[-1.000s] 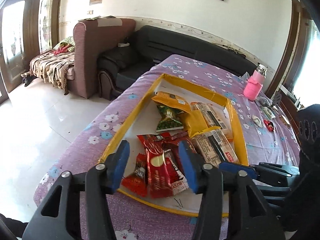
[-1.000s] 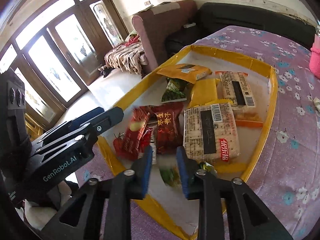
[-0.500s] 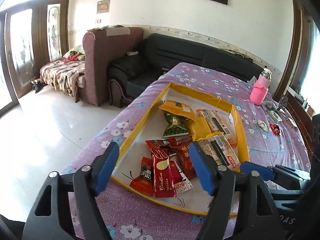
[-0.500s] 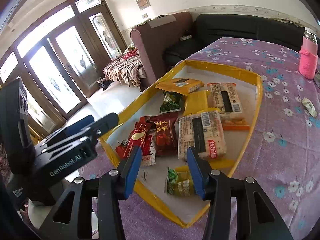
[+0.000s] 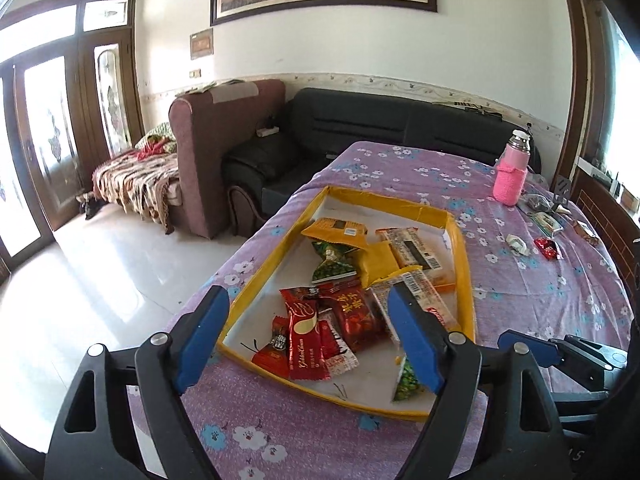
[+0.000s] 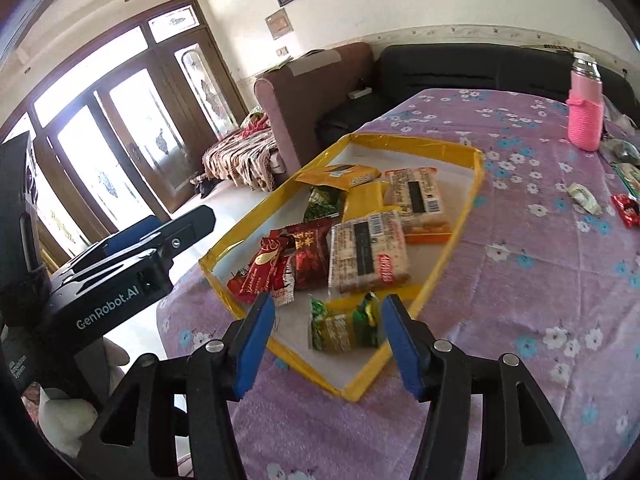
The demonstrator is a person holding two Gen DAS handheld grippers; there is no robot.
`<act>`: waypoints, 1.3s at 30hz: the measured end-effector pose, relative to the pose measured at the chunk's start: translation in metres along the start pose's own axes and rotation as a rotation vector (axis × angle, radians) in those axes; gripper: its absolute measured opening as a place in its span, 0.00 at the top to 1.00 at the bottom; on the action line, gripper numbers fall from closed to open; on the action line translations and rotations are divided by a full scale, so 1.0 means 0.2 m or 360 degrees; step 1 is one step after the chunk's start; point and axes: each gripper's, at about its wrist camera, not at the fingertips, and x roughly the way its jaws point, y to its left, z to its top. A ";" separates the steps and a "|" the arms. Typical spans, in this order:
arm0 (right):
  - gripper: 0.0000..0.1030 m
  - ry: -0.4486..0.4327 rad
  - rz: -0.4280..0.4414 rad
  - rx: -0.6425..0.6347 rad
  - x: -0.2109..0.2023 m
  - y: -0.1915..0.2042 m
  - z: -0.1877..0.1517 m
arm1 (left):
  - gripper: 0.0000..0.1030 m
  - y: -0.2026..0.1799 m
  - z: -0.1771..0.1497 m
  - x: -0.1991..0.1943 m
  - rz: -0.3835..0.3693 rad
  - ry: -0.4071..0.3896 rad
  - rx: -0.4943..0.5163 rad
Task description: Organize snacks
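A yellow-rimmed tray (image 5: 464, 268) (image 6: 472, 196) lies on the purple flowered table and holds several snack packets: red ones (image 5: 316, 332) (image 6: 280, 264), cracker packs (image 6: 368, 256), orange ones (image 5: 336, 228) and a green packet (image 6: 344, 326) (image 5: 406, 378) at its near corner. My left gripper (image 5: 308, 336) is open and empty above the tray's near edge. My right gripper (image 6: 328, 332) is open and empty, raised just above the green packet. Each gripper shows at the edge of the other's view.
A pink bottle (image 5: 512, 176) (image 6: 584, 116) stands at the table's far end. Loose wrappers, one red (image 5: 548, 248) (image 6: 626, 208), lie on the cloth to the right. Sofas stand beyond the table; tiled floor lies to the left.
My right gripper opened and let the green packet drop into the tray's near corner. Both grippers drew back and up from the tray; the left opened wider.
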 end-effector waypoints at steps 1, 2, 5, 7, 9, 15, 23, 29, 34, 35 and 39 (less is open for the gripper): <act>0.43 -0.0008 -0.0001 0.0002 -0.01 -0.01 -0.01 | 0.20 -0.01 0.00 -0.02 0.0011 -0.0007 0.0016; 0.42 -0.0022 -0.0004 0.0006 -0.03 -0.02 -0.01 | 0.20 -0.03 0.00 -0.02 0.0020 -0.0010 0.0027; 0.40 -0.0060 0.0021 0.0046 -0.06 -0.06 -0.03 | 0.20 -0.06 0.00 -0.08 0.0065 -0.0045 0.0059; 0.40 -0.0060 0.0046 0.0084 -0.06 -0.08 -0.04 | 0.19 -0.07 0.00 -0.13 0.0093 -0.0098 0.0068; 0.40 -0.0055 0.0055 0.0088 -0.07 -0.09 -0.06 | 0.18 -0.08 0.00 -0.17 0.0129 -0.0154 0.0071; 0.40 -0.0106 0.0021 0.0042 -0.14 -0.10 -0.12 | 0.13 -0.17 0.00 -0.31 0.0205 -0.0373 0.0102; 0.35 -0.0197 -0.0098 -0.0115 -0.20 -0.04 -0.17 | 0.00 -0.22 -0.03 -0.49 0.0411 -0.0665 0.0074; 0.30 -0.0242 -0.0126 -0.0234 -0.23 0.03 -0.20 | 0.00 -0.18 0.00 -0.43 0.0248 -0.0506 -0.0009; 0.26 -0.0248 -0.0147 -0.0265 -0.21 0.06 -0.21 | 0.00 -0.16 0.04 -0.34 0.0250 -0.0353 -0.0054; 0.26 -0.0244 -0.0140 -0.0252 -0.21 0.05 -0.21 | 0.00 -0.16 0.03 -0.33 0.0233 -0.0332 -0.0072; 0.25 -0.0216 -0.0146 -0.0235 -0.18 0.04 -0.22 | 0.00 -0.14 0.03 -0.27 0.0182 -0.0236 -0.0107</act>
